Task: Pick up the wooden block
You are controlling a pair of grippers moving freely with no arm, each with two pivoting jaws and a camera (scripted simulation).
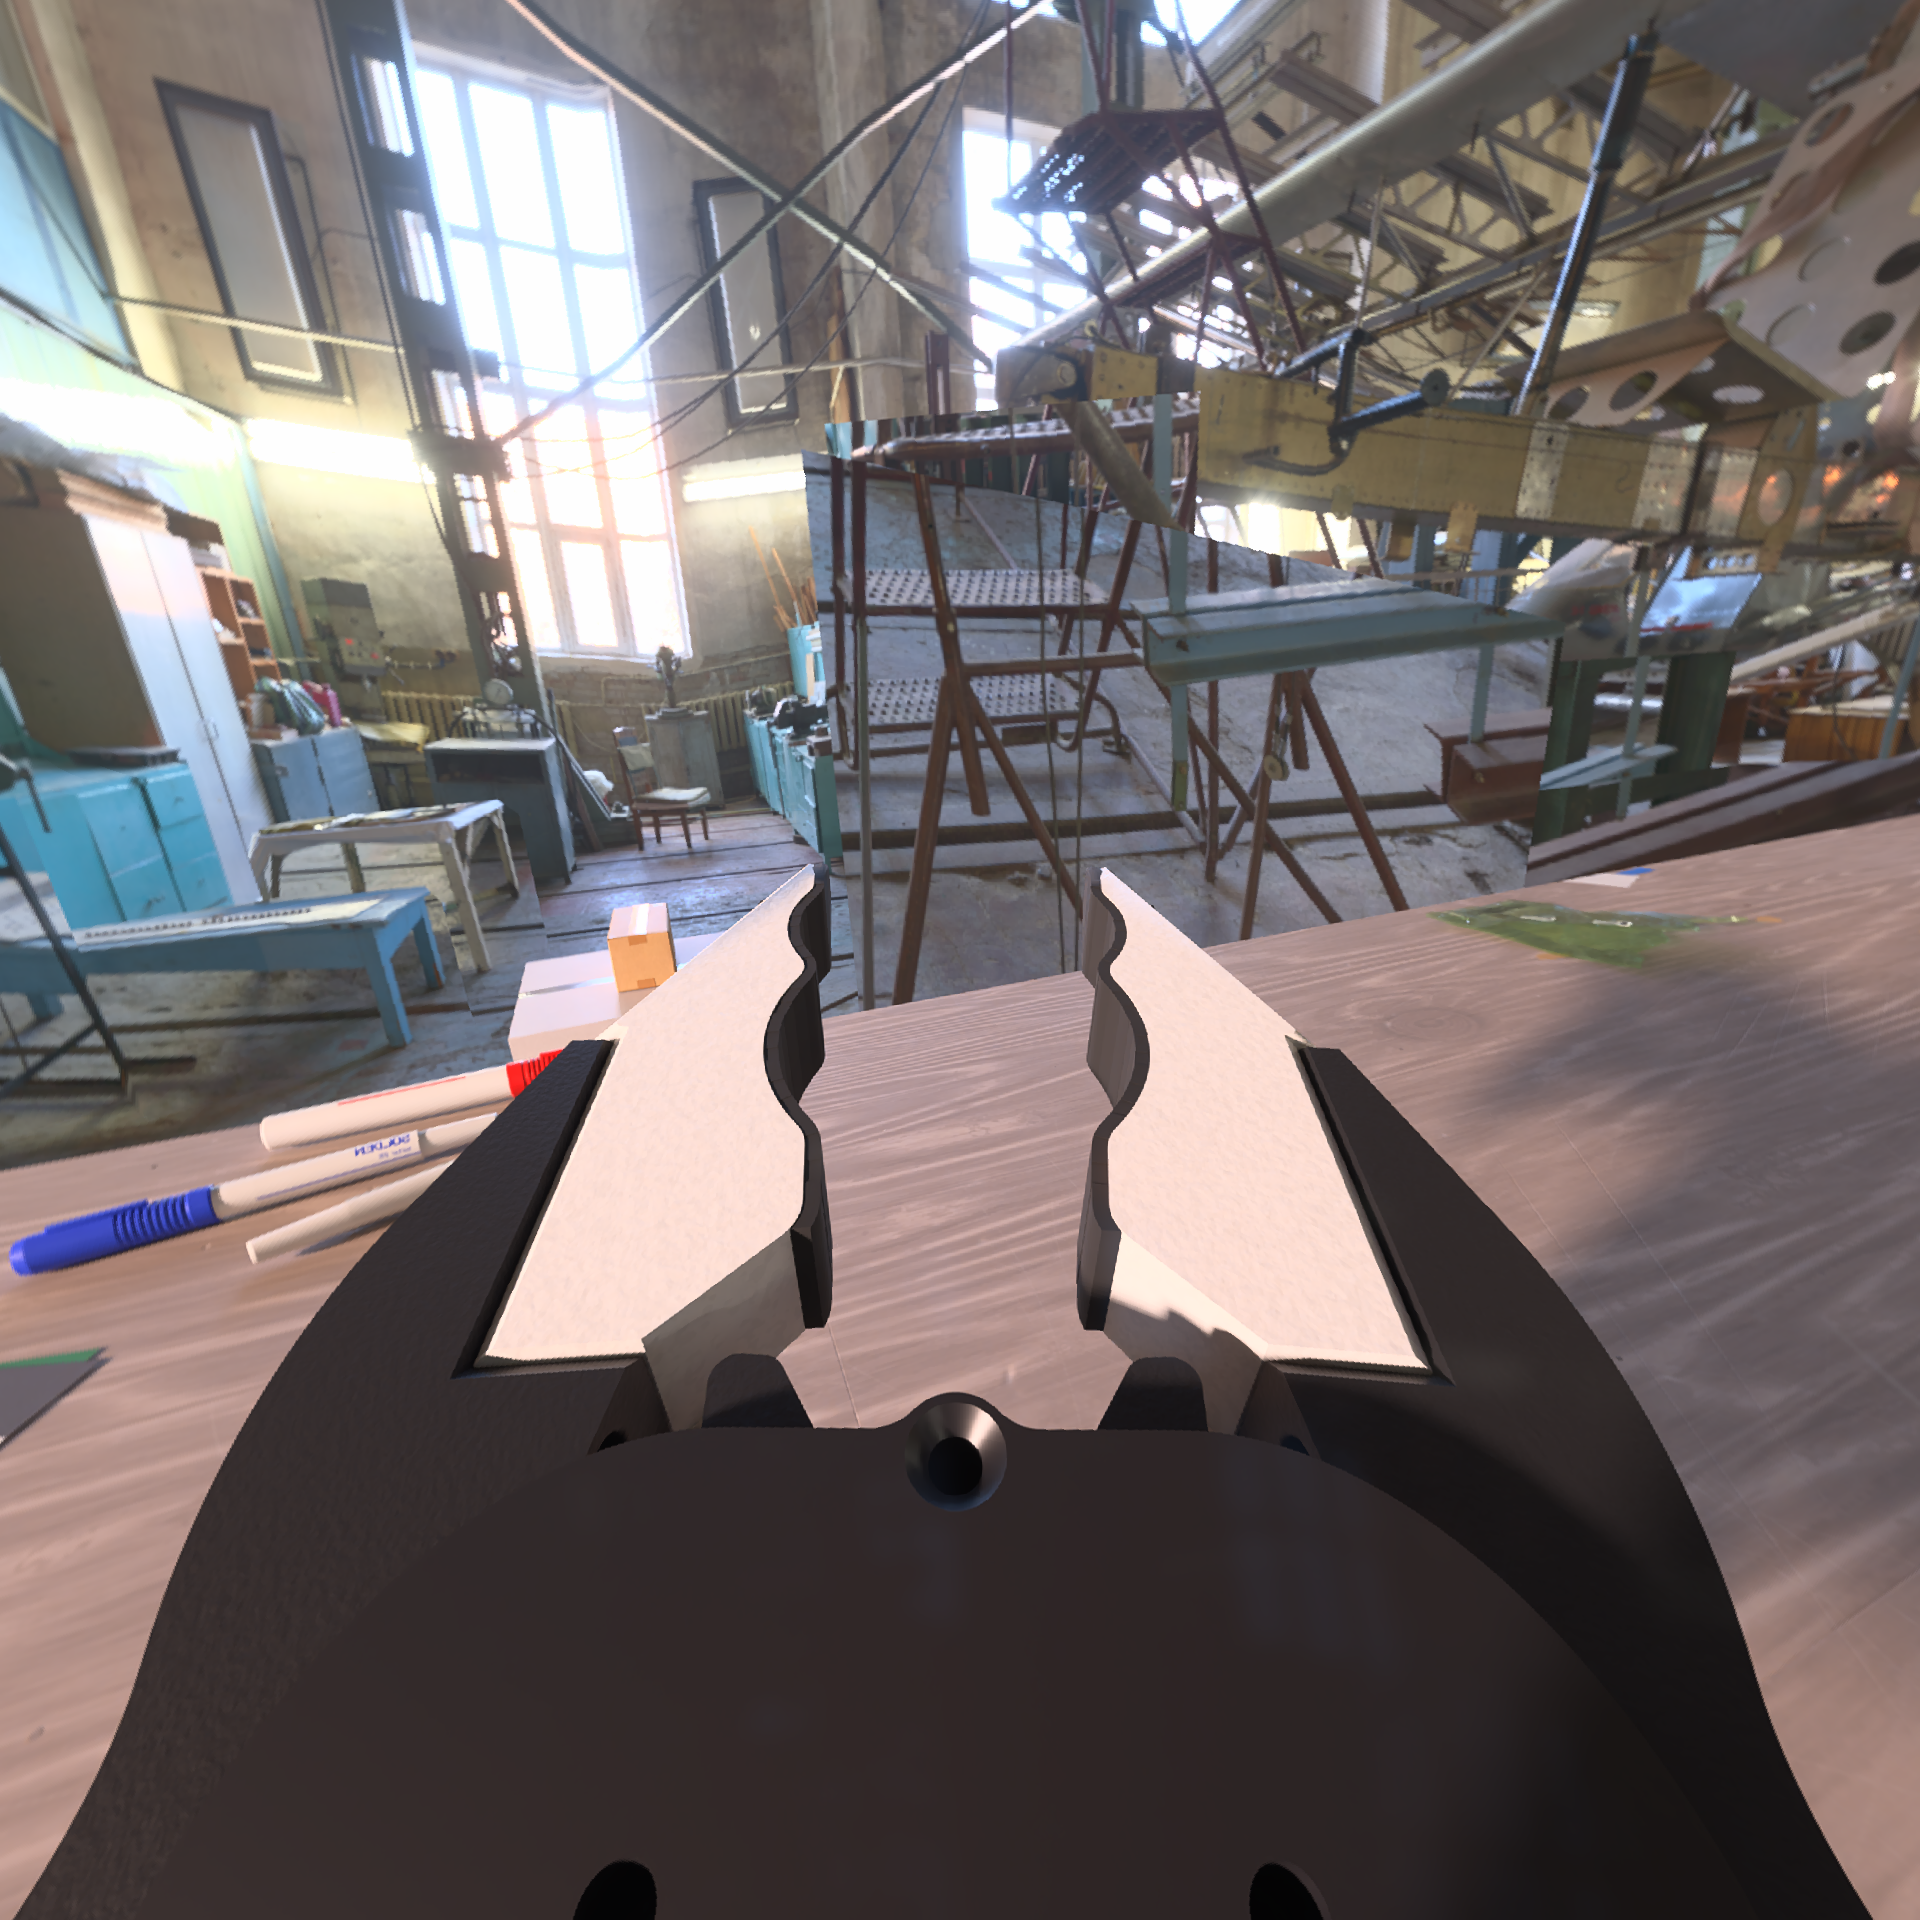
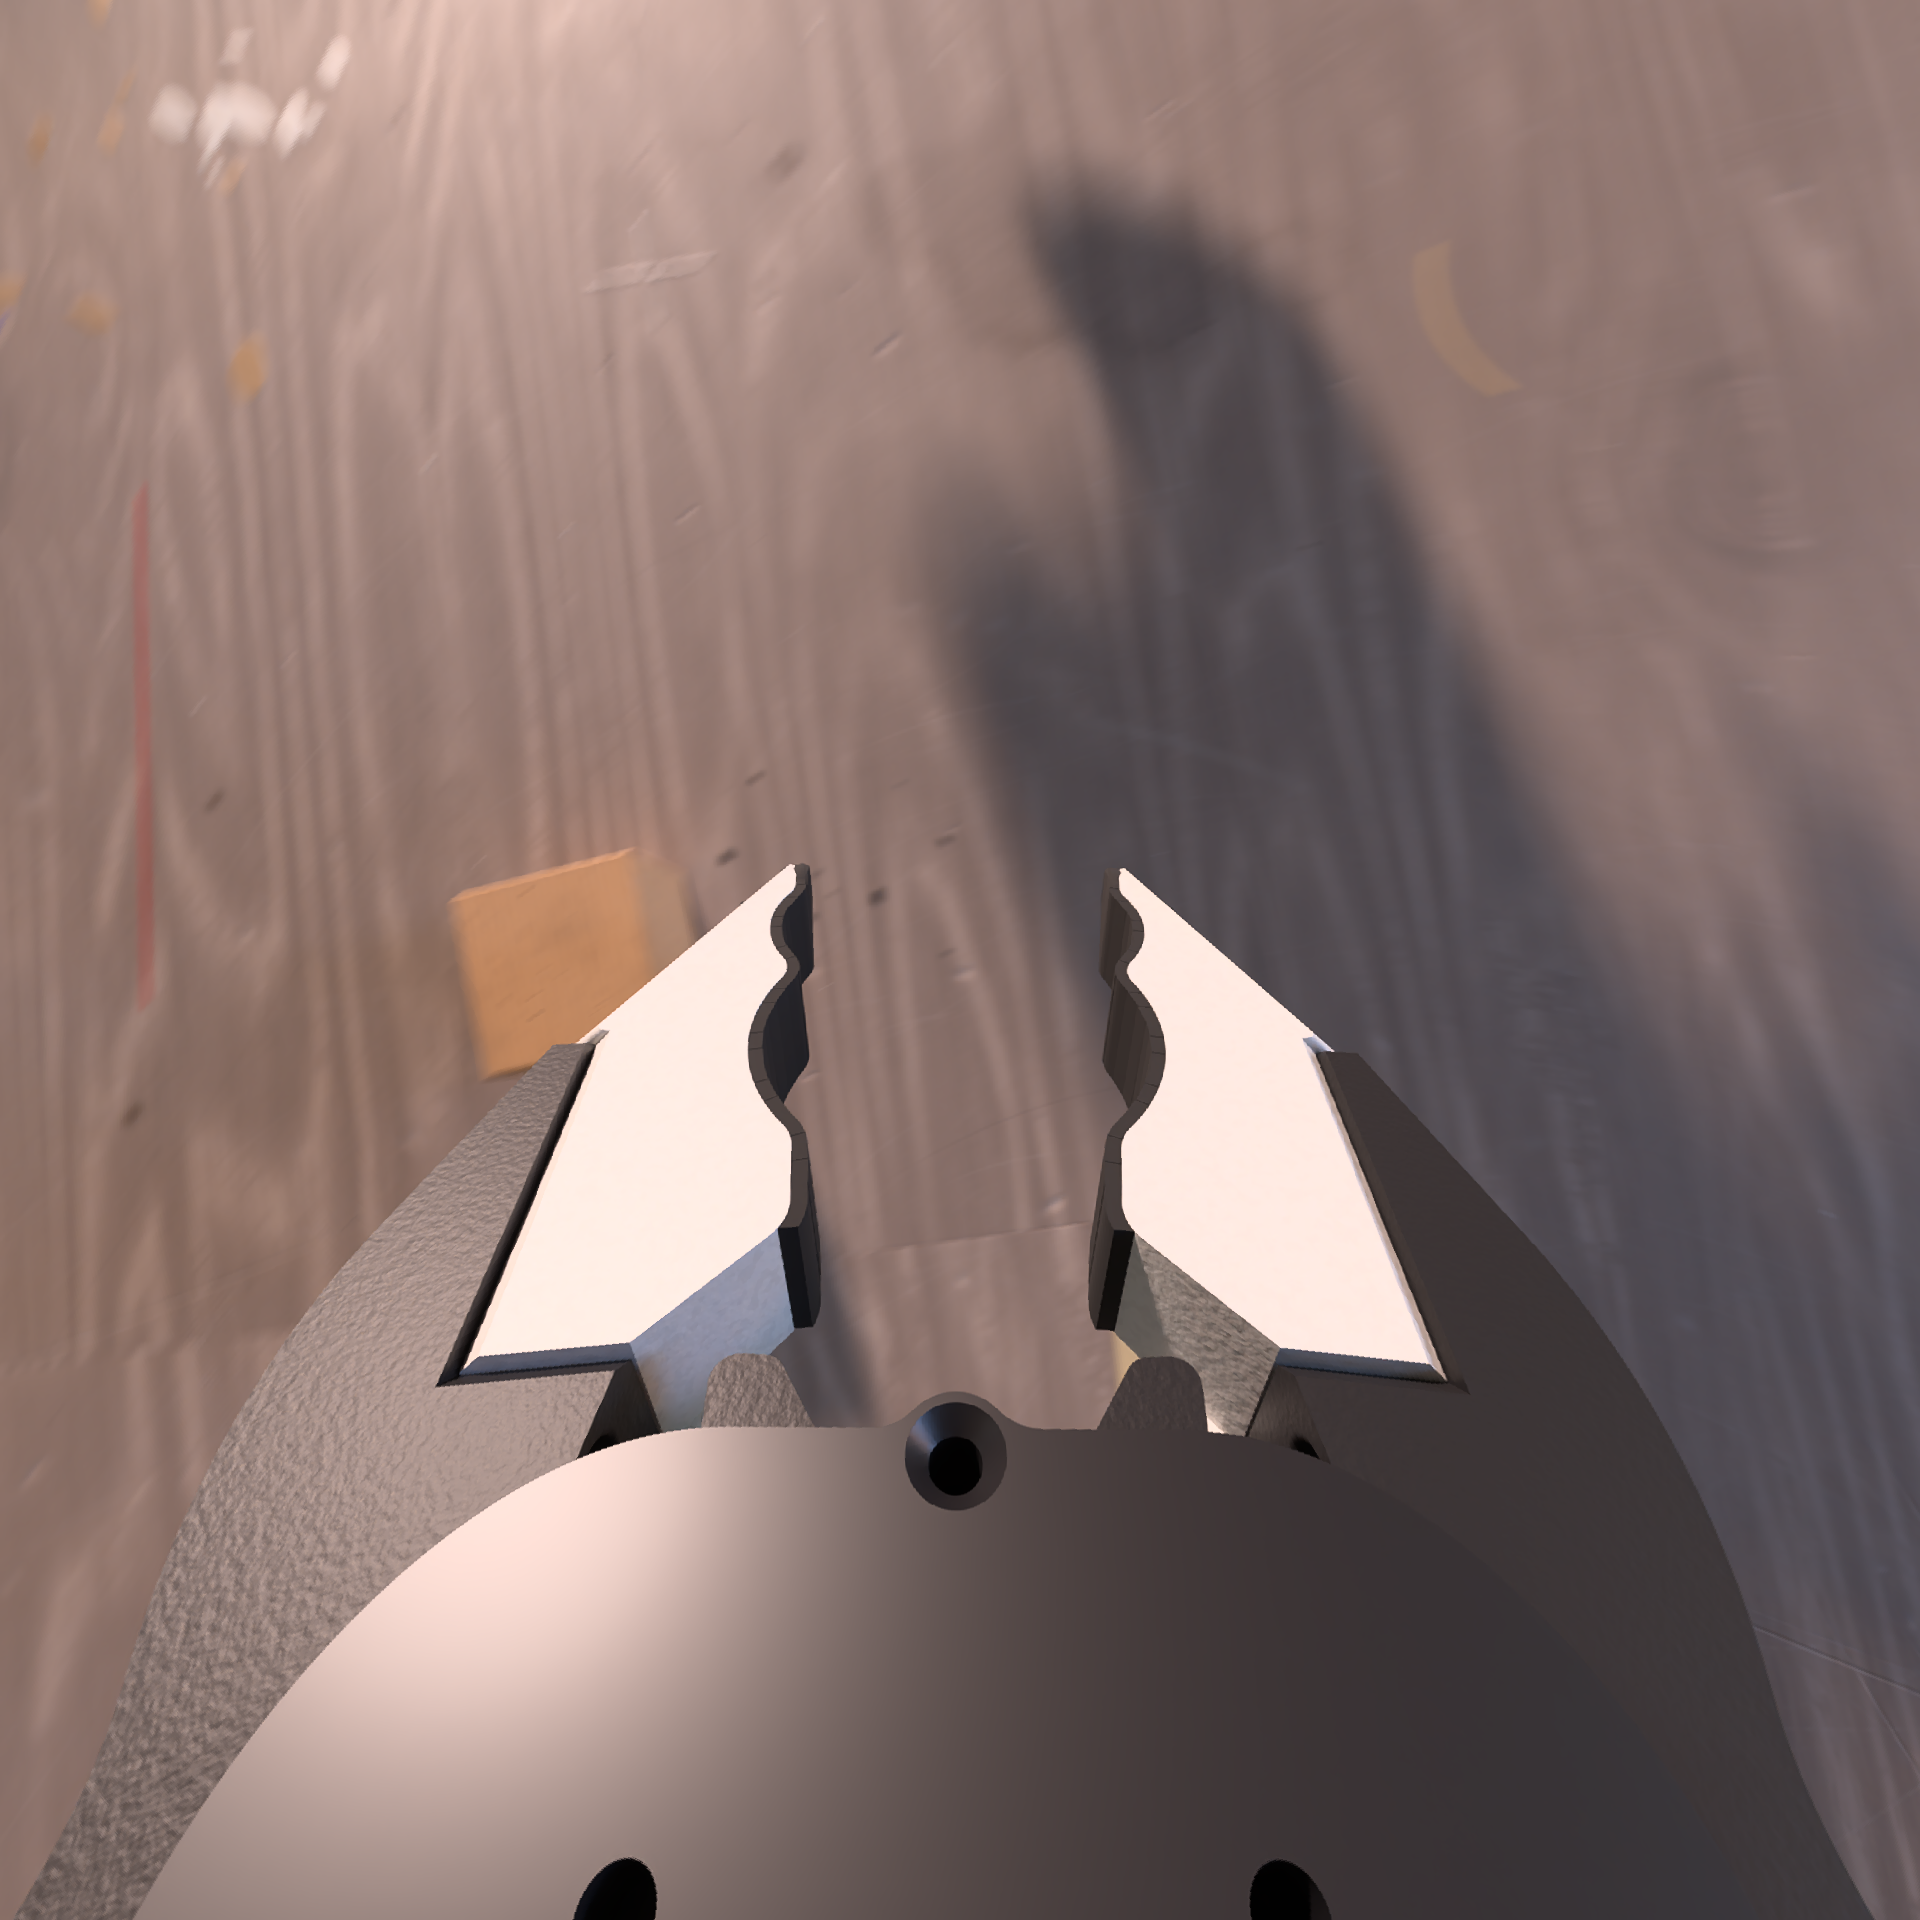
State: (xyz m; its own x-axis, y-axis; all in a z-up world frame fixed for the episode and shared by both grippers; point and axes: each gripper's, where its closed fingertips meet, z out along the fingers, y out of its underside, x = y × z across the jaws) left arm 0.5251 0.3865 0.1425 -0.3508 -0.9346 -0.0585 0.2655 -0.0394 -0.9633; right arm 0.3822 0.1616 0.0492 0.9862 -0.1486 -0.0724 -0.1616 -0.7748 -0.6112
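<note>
We saw the right claw (image 2: 956,883) spread and empty above the tabletop (image 2: 1039,520), with the block (image 2: 551,956) lying flat just left of its left finger, partly hidden behind it. The left claw (image 1: 956,894) was spread too, holding nothing. We judged the block light, stiff and not slippery; two opposite flat sides would take the grip.

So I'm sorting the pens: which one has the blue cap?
The pen nearest the camera at the table's left edge; its neighbour has a red cap, the others show none.
</note>
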